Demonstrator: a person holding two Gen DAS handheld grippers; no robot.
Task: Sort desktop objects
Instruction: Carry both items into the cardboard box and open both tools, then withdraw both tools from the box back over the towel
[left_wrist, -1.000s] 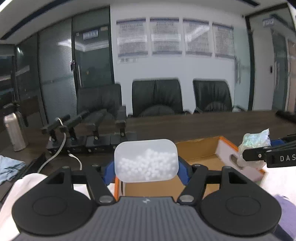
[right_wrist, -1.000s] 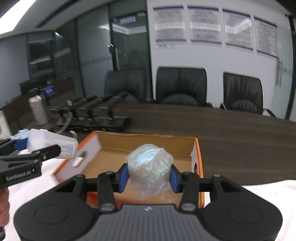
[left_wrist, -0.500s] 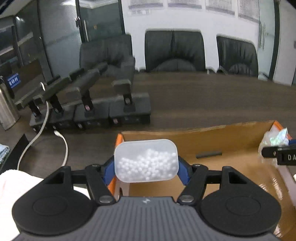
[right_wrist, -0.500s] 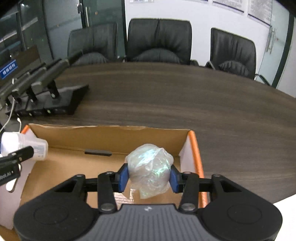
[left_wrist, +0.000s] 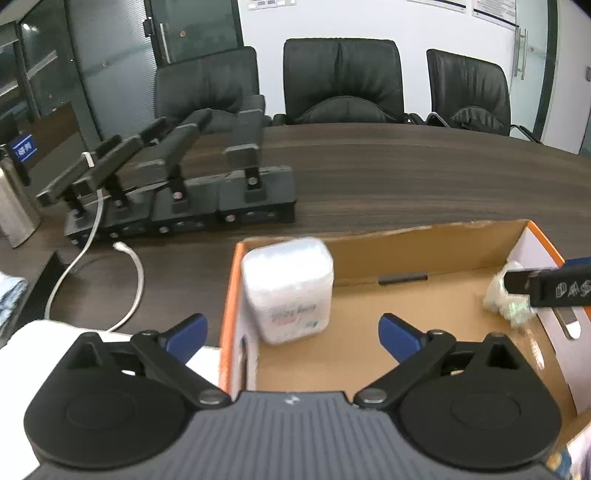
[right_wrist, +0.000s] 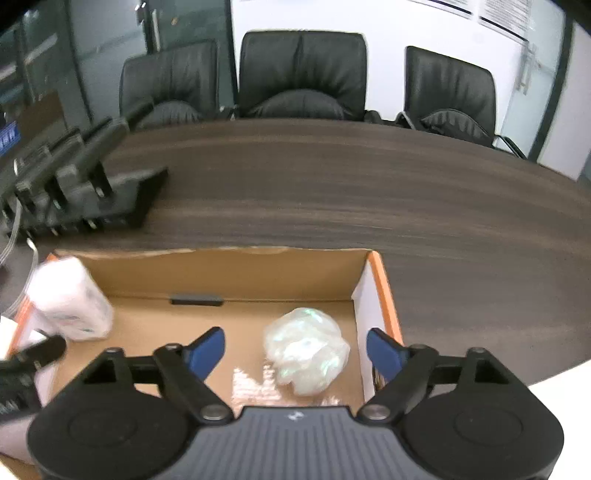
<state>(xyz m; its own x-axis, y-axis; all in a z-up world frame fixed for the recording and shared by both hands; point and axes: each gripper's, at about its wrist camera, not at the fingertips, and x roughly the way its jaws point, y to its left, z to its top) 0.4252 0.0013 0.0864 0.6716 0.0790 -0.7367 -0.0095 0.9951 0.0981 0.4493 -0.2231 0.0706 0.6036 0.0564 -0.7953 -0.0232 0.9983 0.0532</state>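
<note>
Left gripper (left_wrist: 291, 334) over left end of cardboard box (left_wrist: 424, 245), jaws spread wide, gripping nothing. White plastic container (left_wrist: 290, 290) inside box against left wall, blurred, clear of both fingers. Right gripper (right_wrist: 295, 350) over right end of box, jaws likewise wide apart. Crumpled plastic ball (right_wrist: 304, 350) on box floor between fingers, touching neither. Box on dark wooden table (right_wrist: 332, 184); black stands (left_wrist: 184, 199) beyond at left.

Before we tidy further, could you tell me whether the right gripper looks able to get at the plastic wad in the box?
Probably yes: the right gripper hovers over the box with jaws open, and the wad lies uncovered between them.
</note>
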